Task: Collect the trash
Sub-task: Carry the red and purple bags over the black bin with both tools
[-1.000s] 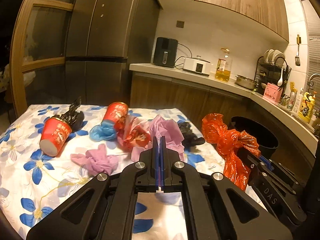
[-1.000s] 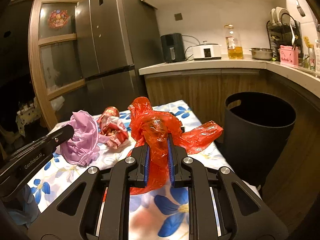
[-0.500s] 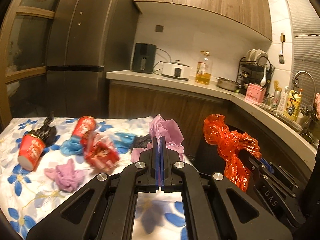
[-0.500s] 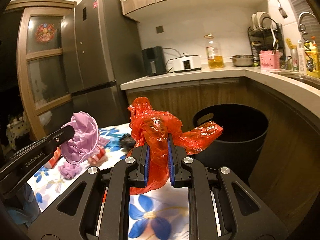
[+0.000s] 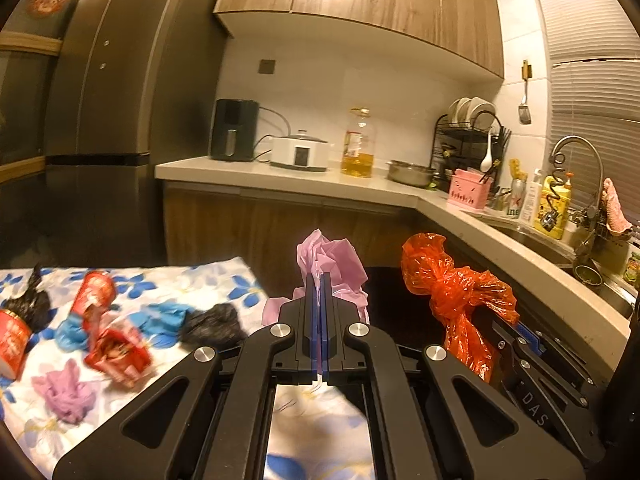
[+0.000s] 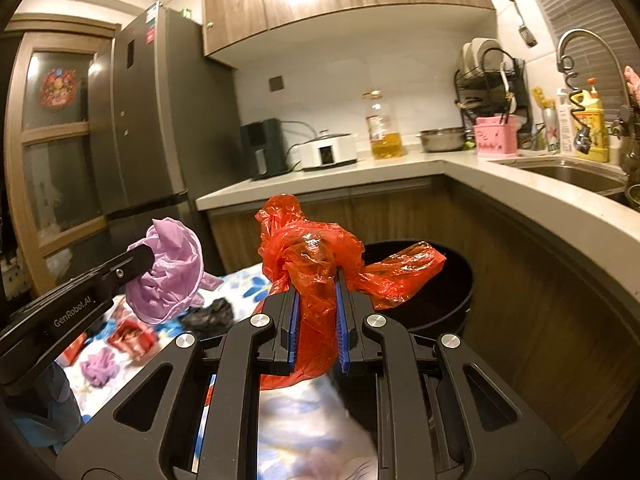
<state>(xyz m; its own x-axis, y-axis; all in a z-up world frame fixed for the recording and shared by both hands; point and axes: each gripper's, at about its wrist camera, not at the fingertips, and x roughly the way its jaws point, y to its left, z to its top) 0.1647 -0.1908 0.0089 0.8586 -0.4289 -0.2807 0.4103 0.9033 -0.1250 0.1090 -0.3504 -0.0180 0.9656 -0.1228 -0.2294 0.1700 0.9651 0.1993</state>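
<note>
Crumpled pink bag (image 5: 334, 264) pinched between the closed blue pads of the left tool (image 5: 320, 312), raised above the edge of the flowered worktop (image 5: 224, 280); knotted red bag (image 6: 316, 264) clamped in the right tool (image 6: 317, 312), held in front of the black bin (image 6: 452, 280); red cup (image 5: 94, 294), snack wrapper (image 5: 116, 354), blue bag (image 5: 160, 318), black bag (image 5: 212, 324) and a second pink wad (image 5: 66, 392) lie scattered on the worktop.

My right gripper (image 6: 316, 304) and the red bag (image 6: 320, 256) hide most of the black bin (image 6: 456, 280); only its far rim shows. Trash on the flowered cloth (image 5: 224, 276) is motion-blurred: red wrapper (image 5: 116, 354) print unreadable. Red cup (image 5: 12, 340) cut off by the left edge. Bottle labels by the sink (image 5: 532, 236) too small to read.
</note>
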